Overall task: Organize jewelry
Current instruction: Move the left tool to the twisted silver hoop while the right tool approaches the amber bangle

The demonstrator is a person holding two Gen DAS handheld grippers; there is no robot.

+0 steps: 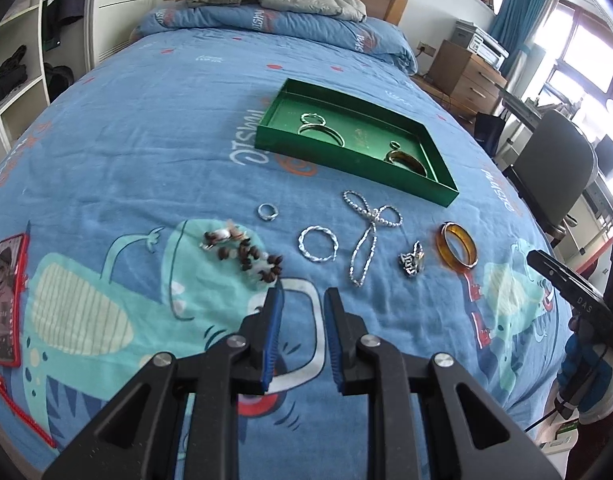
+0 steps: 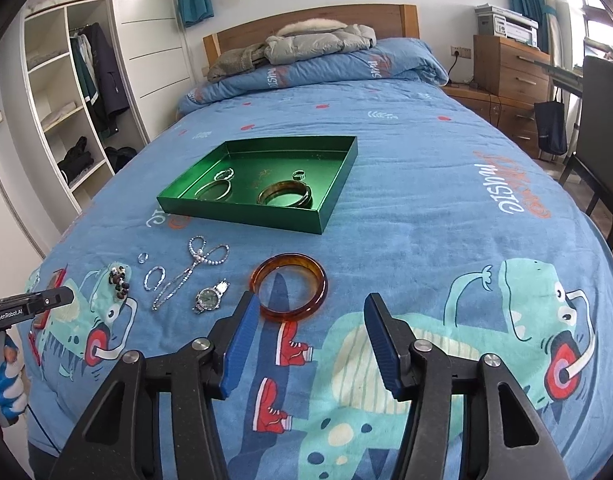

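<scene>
A green tray (image 1: 346, 168) (image 2: 242, 216) lies mid-bed and holds bangles and rings. In front of it lie a brown bead bracelet (image 1: 246, 254) (image 2: 120, 280), a silver ring (image 1: 267, 212), a twisted silver bangle (image 1: 299, 245), a pearl necklace (image 1: 372, 216) (image 2: 204, 258), a watch (image 1: 413, 260) (image 2: 210, 298) and an amber bangle (image 1: 468, 246) (image 2: 320, 280). My left gripper (image 1: 305, 289) is open and empty, just short of the beads. My right gripper (image 2: 310, 298) is open over the amber bangle's near rim, and its pads are clear of it.
A phone in a red case (image 1: 6, 300) lies at the bed's left edge. Jackets (image 2: 318, 44) are piled at the headboard. A wardrobe stands on the left. A dresser (image 2: 510, 68) and a dark chair (image 1: 554, 168) are on the right.
</scene>
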